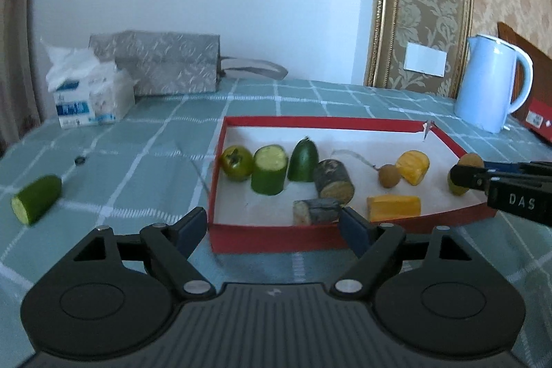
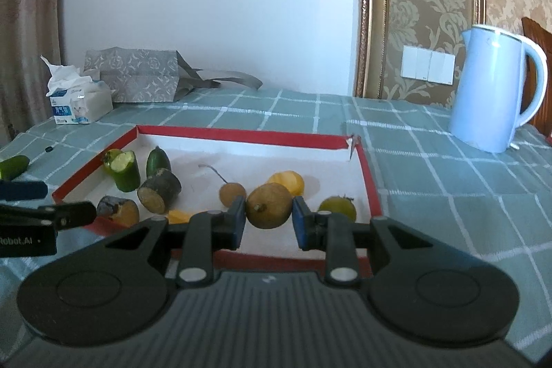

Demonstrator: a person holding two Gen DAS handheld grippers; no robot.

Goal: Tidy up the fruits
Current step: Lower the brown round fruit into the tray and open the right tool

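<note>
Right gripper (image 2: 269, 217) clamped on brown fruit (image 2: 269, 205), left gripper (image 1: 274, 223) open, empty

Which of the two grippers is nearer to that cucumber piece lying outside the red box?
The left gripper. It hangs open over the box's near-left corner, with the cucumber piece off to its left. The right gripper is further right, clamping a brown fruit.

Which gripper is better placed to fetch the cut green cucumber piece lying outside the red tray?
Left. The left gripper is open and empty, with the cucumber piece on its side; the right gripper is shut on a brown round fruit.
</note>
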